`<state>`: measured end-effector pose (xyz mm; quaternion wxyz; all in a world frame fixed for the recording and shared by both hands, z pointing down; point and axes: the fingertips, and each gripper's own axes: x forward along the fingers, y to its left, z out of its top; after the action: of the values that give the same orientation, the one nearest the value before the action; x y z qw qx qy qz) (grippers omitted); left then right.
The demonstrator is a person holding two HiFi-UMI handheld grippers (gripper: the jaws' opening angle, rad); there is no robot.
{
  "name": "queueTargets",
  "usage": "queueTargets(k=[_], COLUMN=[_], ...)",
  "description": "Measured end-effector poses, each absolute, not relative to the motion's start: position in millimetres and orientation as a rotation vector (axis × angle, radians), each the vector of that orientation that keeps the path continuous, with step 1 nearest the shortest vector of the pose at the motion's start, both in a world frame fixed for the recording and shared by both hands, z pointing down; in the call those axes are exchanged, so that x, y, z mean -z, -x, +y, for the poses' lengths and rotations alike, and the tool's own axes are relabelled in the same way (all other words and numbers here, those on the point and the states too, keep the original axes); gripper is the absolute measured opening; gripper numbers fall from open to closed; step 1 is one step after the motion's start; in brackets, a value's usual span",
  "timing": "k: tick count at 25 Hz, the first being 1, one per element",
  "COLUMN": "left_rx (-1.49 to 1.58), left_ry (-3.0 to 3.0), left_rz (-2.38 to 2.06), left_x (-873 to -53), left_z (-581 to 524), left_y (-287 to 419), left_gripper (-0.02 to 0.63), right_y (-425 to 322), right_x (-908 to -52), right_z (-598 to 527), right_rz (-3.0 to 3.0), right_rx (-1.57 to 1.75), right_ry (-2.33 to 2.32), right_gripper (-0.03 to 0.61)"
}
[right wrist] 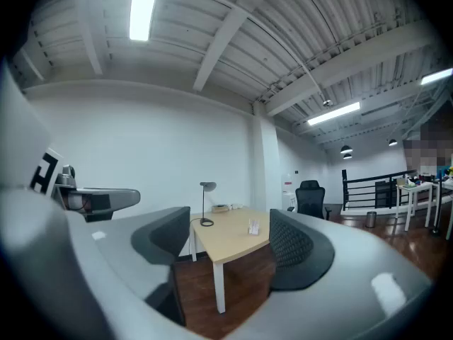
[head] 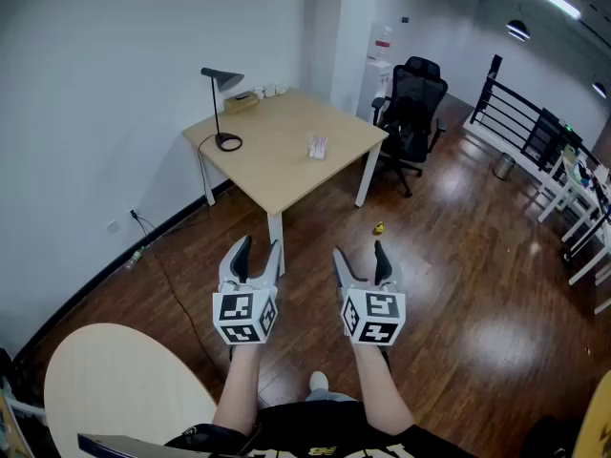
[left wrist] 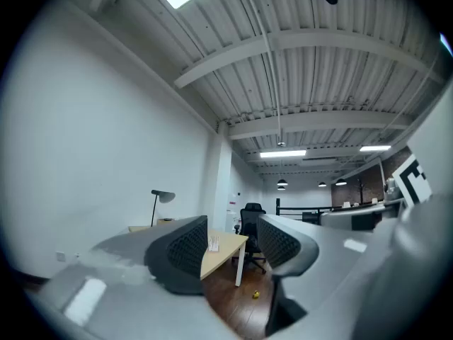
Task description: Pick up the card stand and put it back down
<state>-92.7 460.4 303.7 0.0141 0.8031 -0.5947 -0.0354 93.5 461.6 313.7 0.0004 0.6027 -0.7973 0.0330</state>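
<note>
Task not begun: the card stand (head: 317, 147) sits untouched on the table (head: 277, 175), while the left gripper (head: 258, 248) and right gripper (head: 359, 252) hover well short of that table, jaws apart, holding nothing.

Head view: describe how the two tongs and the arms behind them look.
The left tongs and right tongs match: pale grey curved jaws with dark textured pads on the inner faces, each carrying a cube of black-and-white square markers. No cables show. The forearms are bare; a black top shows at the bottom edge.
</note>
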Motion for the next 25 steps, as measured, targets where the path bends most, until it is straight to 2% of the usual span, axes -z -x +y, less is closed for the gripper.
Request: queueTargets(k=[3,5,9,16,25], left_rx=[0.124,0.109,0.049,-0.029,-0.036], left_ry=[-2.515,-2.535,-2.552,-2.529,-2.559], left_rz=[-1.861,-1.856,-1.878,-1.883,-1.834], left_x=[-301,-304,-315,-334,-344], left_z=[429,414,394,325,183], left_y=[60,39,17,15,34], left_gripper=[0.223,0.222,0.213,0.213,0.233], right_y=[-125,-145,-170,-155,-133], right_x=[-302,-301,-310,-330,-346], right_z=[425,406,378,312,175], right_rz=[-2.508,-2.517,-2.557,-2.611,-2.569], right_rx=[-0.072,-0.048,-0.013,-0.063,-0.114], right_ry=[-1.893,-1.896,-1.890,-1.796,-1.795], right_gripper=[0.348,0.313,0.311,0.322,0.333])
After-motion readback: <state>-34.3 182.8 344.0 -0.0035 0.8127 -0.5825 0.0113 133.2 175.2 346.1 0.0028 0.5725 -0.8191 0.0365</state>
